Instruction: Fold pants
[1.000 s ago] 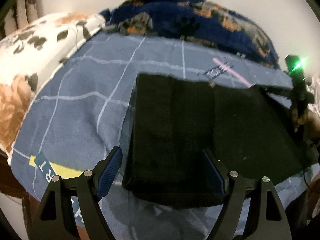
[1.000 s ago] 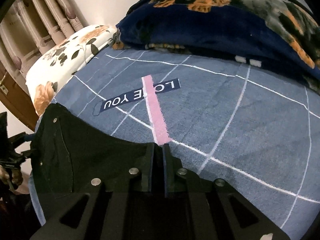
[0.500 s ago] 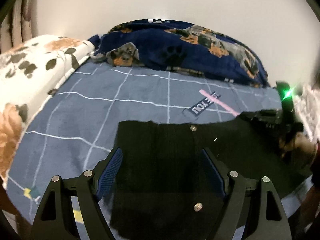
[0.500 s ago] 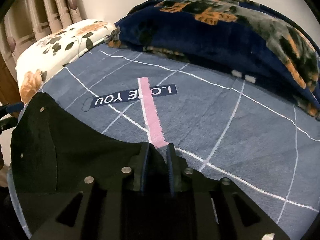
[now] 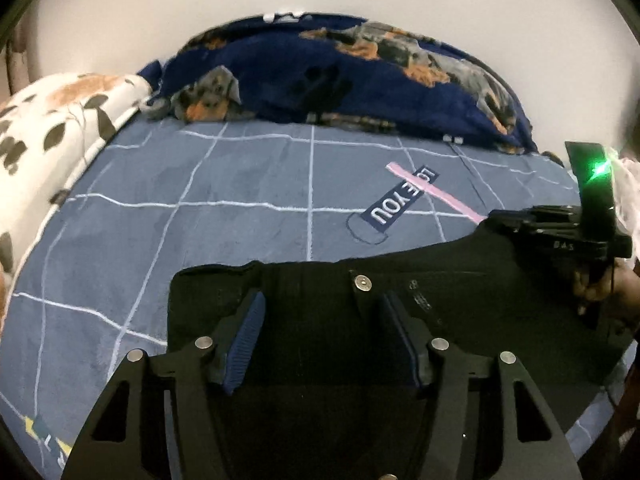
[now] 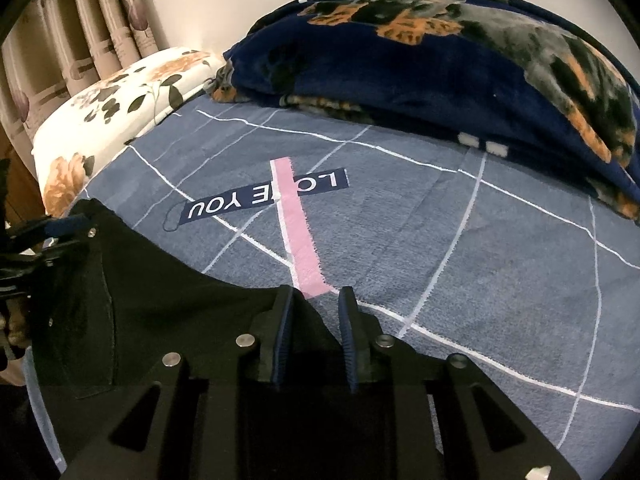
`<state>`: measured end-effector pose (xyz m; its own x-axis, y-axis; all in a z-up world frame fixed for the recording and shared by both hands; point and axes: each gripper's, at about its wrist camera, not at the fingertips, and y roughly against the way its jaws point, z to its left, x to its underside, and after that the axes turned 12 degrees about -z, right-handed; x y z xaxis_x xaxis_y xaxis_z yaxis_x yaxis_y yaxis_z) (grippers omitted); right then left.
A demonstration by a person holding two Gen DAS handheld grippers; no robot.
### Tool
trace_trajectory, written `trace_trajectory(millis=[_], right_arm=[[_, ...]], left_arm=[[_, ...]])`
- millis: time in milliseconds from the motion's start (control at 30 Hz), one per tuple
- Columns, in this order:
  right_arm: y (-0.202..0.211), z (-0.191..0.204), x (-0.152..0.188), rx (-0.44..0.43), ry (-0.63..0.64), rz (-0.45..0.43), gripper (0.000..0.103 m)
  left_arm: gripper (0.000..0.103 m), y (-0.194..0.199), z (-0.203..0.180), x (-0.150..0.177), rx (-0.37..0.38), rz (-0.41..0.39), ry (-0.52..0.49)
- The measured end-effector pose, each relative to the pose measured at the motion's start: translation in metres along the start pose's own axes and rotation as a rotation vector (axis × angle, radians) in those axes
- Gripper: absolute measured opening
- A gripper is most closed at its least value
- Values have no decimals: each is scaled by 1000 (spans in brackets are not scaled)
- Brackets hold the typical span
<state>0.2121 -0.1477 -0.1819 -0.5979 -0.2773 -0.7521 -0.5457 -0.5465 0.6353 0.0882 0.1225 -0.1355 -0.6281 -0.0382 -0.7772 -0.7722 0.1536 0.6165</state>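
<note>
Black pants (image 5: 460, 300) lie folded on the blue grid bedsheet (image 5: 200, 200), waistband with a metal button (image 5: 363, 281) facing the far side. My left gripper (image 5: 320, 312) is open, low over the waistband's left part, holding nothing. My right gripper (image 6: 314, 300) is open by a narrow gap at the pants' edge (image 6: 180, 300), with nothing visibly between its fingers. It also shows in the left wrist view (image 5: 532, 220) at the right end of the pants.
A navy dog-print blanket (image 5: 340, 72) is piled at the bed's far side. A white floral pillow (image 5: 48, 128) lies left. A "LOVE YOU" label with a pink stripe (image 6: 296, 232) marks the sheet. Curtains (image 6: 80, 32) hang beyond the pillow.
My right gripper has opened and let go of the pants' edge. My left gripper has moved forward over the pants to the waistband and stayed open.
</note>
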Motion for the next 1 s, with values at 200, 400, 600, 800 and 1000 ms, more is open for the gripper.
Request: trace_trajectory(millis=[200,400,600,800,1000], right_arm=[[-1,-1,0,6,-4,-4,23],[0,-5,-1,27,-22,-8,38],[36,-34,-10,78,-231,-77,57],[183,-80,41,23,-587,-338,58],[346,-104,188,202,-843,-391,59]], left_arm=[[61,-12,-2,4,-29,57,-30],[61,-12,2,8,-25,45,-39],[61,-11,0,9,-34,34,-63],[62,-10,-4,12,-41,11,-83],[62,-9,-6,14,-45,8,-87]])
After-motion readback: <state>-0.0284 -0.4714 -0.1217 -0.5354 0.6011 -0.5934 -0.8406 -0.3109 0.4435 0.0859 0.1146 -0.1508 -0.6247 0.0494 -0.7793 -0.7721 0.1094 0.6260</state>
